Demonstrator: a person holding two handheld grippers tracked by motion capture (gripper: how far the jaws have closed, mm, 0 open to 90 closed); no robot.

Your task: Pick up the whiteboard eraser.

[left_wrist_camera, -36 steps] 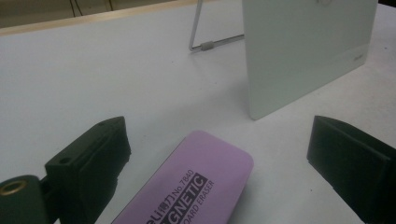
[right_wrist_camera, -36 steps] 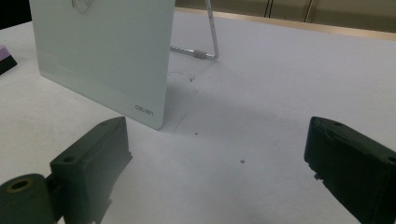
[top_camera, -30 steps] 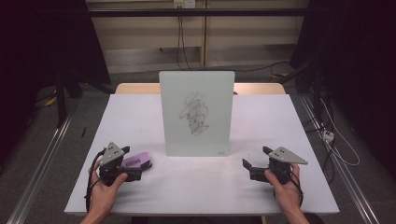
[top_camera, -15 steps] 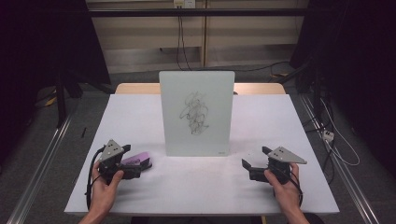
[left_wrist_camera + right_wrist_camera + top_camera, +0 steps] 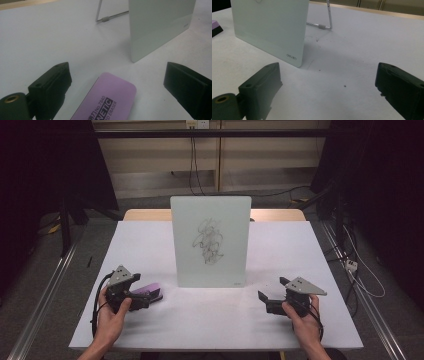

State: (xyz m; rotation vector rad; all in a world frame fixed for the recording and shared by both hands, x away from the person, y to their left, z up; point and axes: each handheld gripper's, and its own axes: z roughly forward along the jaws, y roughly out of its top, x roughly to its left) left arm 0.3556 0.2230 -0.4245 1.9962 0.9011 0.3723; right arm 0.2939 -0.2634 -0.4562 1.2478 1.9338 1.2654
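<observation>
— White table (image 5: 150,250) is seen from the high view, with a board (image 5: 211,241) stood upright at its middle and scribbles drawn on its face. What is held at the sides?

— A left gripper (image 5: 127,292) is held at the near left, a right gripper (image 5: 280,297) at the near right, well apart. An eraser (image 5: 148,292) is laid flat just beside the board's left lower corner, at the left gripper's tips.

— And the left gripper view?

— Jaws are spread wide; the purple eraser (image 5: 105,100) is seen lying between them, touched by neither. The board (image 5: 160,25) is stood beyond.

— The right gripper view?

— Jaws are spread there too, with bare table (image 5: 352,62) between. The board (image 5: 269,27) is seen ahead, propped by a metal stand (image 5: 328,17).
</observation>
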